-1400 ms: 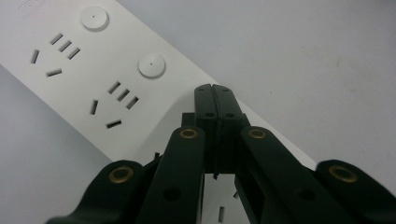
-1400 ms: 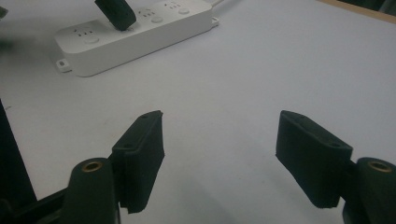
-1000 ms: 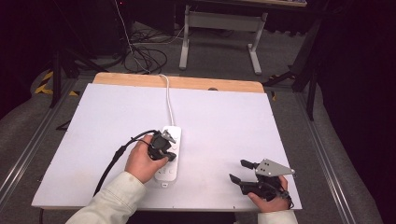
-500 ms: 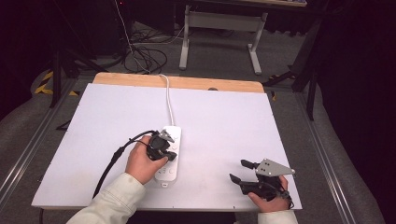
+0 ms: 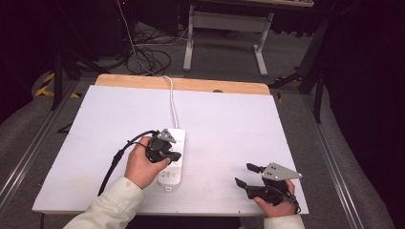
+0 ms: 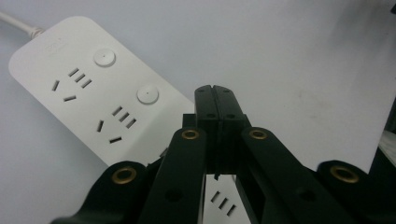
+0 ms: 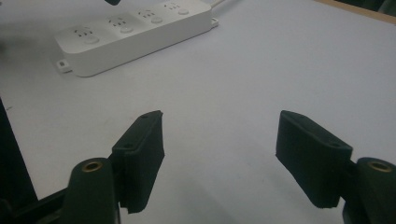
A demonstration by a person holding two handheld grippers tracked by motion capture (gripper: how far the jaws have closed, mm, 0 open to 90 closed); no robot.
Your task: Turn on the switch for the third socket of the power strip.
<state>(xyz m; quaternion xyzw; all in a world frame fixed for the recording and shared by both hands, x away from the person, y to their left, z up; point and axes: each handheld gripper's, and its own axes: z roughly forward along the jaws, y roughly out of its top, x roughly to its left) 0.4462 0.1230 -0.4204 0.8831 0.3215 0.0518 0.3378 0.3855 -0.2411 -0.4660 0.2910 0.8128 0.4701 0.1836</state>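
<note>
White power strip [image 5: 173, 157] lies on the white worktop [image 5: 229, 124], sockets up, cord [image 5: 171, 98] running to the far edge. Left tool [image 5: 167, 151] over the strip, jaws pressed together, holding nothing. Right tool [image 5: 248, 175] well apart near the front right, jaws spread wide, empty.

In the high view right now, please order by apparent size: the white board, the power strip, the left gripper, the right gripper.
1. white board
2. power strip
3. right gripper and left gripper: they look about alike, and hands partly hide both, so I will not rank them.
</note>
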